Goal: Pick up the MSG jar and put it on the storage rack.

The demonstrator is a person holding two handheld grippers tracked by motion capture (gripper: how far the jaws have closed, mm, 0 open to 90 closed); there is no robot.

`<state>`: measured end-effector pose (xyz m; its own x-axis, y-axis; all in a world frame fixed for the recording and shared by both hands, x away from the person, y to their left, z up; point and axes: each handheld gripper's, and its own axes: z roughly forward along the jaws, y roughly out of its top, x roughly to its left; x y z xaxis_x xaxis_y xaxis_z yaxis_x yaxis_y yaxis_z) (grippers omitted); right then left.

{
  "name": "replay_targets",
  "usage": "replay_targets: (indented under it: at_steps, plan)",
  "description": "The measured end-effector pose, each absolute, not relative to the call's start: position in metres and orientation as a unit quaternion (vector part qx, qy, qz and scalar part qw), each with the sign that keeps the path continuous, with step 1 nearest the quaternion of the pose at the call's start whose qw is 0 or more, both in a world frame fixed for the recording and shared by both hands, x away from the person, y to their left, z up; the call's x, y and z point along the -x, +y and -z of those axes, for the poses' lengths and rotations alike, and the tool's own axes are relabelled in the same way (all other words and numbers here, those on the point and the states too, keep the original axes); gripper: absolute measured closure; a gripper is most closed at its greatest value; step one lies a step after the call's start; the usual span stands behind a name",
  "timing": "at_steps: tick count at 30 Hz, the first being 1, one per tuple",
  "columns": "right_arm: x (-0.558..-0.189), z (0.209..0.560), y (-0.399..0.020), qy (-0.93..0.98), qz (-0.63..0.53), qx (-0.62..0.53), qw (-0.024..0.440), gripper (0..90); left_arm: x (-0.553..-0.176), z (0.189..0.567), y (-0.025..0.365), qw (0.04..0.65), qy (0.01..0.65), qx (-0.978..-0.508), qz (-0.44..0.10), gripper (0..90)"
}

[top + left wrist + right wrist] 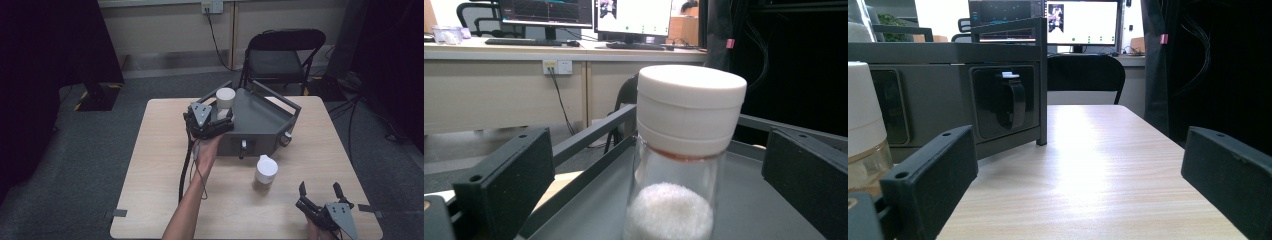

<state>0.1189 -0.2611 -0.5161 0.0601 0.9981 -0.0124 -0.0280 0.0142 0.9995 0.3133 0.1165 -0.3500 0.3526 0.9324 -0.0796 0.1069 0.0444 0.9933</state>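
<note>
From the high view, a light wooden bench (165, 165) carries a grey metal tray-like box (265, 120) with raised rails and a front panel with a small latch (243, 148). The left tongs (220, 120) reach over the box's near left corner, held by a hand (206, 150) whose forearm comes up from the bottom edge. Between the jaws stands a glass jar with a white cap (225, 101), upright, its long axis vertical, cap on top. A second jar with a white spouted lid (265, 172) stands upright on the bench in front of the box, well apart from both tongs. The right tongs (321, 189) rest near the bench's lower right corner, jaws spread and pointing away from the person. A black folding chair (282, 52) stands beyond the bench.

In the left gripper view, the capped jar (684, 150) rises upright between the two black jaws, with a clear gap on each side, so the left tongs (659, 175) are open and touch nothing. White grains (669, 212) fill the jar's lower part. It stands on the box's grey floor (754, 205), just inside the rail.

In the right gripper view, the right tongs (1078, 175) are wide open over bare bench (1088, 165). The box's front with its black latch (1010, 102) lies ahead to the left, and the spouted jar (865, 130) shows at the left edge, upright
</note>
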Motion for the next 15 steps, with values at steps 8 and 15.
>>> replay_targets:
  at_steps: [8,15]
  plan:
    - [-0.119,0.516,-0.261,0.481,-0.489,-0.504,0.525,0.1,-0.301,0.356,0.125,0.575,0.443,-0.582,-0.367,0.0]
    - [-0.119,0.516,-0.261,0.480,-0.488,-0.505,0.525,0.1,-0.286,0.368,0.137,0.587,0.450,-0.565,-0.364,0.0]
